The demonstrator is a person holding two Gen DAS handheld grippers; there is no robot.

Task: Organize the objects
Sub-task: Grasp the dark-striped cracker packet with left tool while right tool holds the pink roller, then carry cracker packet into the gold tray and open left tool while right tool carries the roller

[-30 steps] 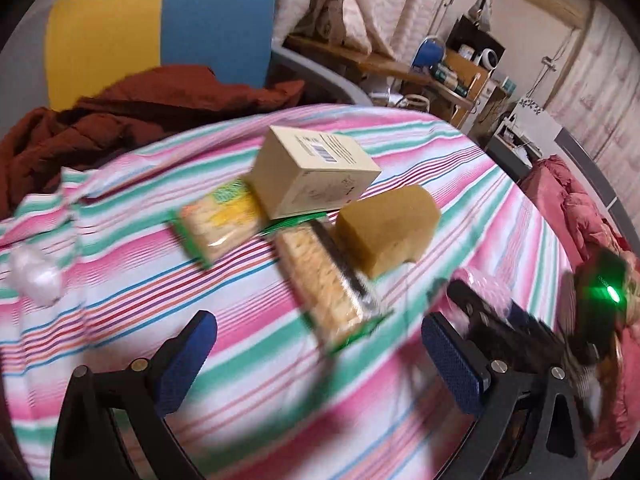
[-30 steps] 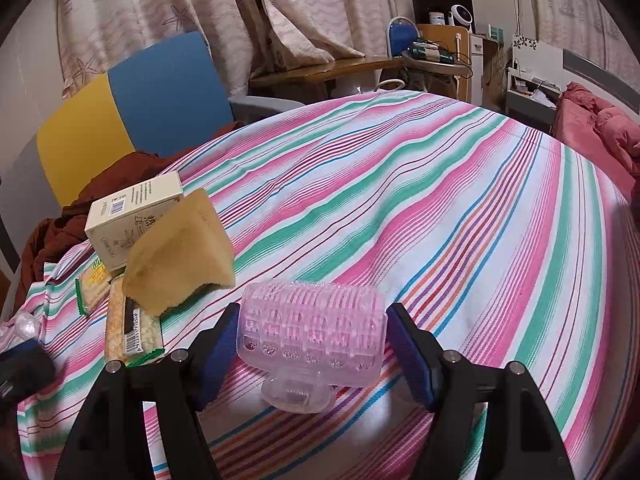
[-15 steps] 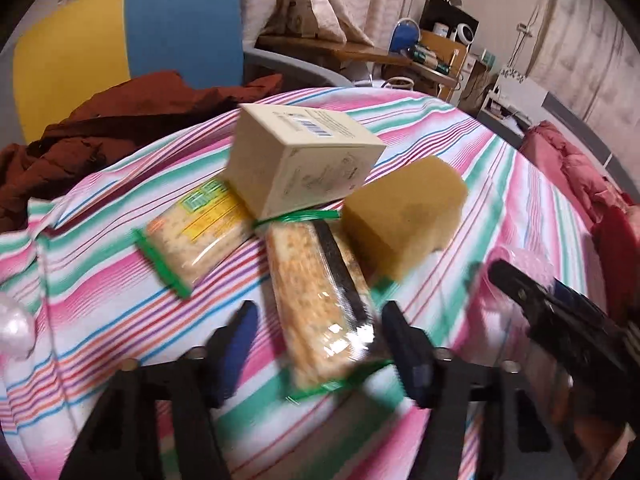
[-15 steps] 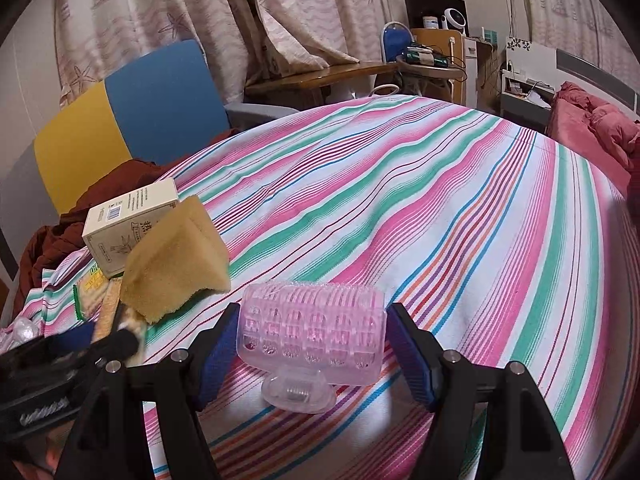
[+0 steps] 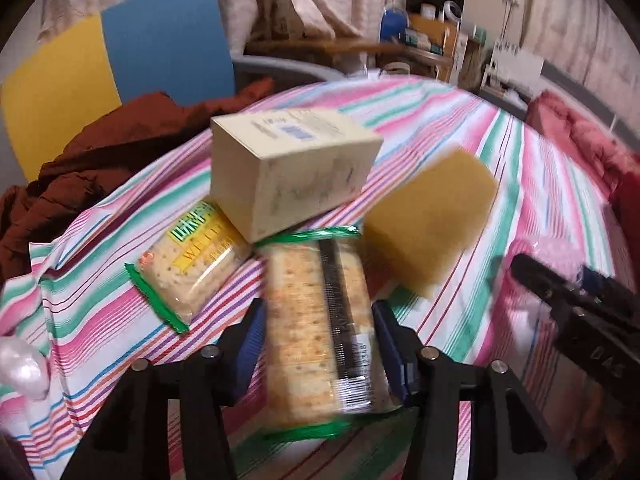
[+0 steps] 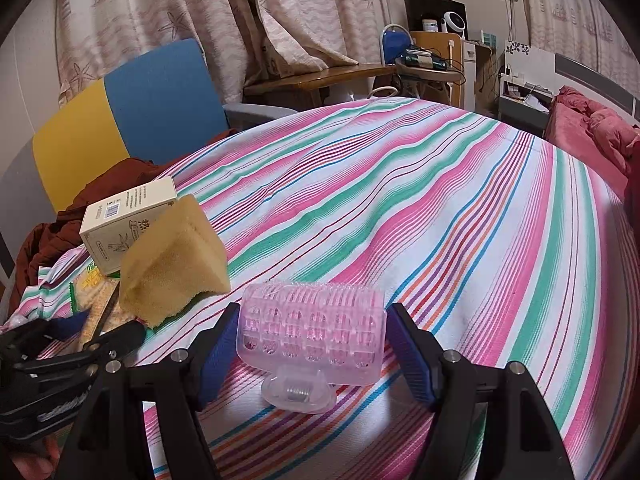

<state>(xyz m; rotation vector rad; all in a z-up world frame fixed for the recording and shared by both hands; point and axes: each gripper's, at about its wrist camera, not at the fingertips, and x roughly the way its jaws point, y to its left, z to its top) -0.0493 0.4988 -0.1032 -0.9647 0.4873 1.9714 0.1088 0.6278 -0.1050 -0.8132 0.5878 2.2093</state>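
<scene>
Through the left wrist view, we see our left gripper (image 5: 318,342) clamped on the long clear-wrapped cracker packet (image 5: 320,320) lying on the striped tablecloth (image 5: 520,168), below the cream cardboard box (image 5: 292,172). Through the right wrist view, our right gripper (image 6: 312,344) pinches the pink plastic hair roller (image 6: 312,332) beside the tan sponge wedge (image 6: 174,260).

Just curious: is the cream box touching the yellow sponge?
Cannot tell. In the right wrist view the sponge overlaps the box; the blurred left wrist view seems to show them apart.
</scene>
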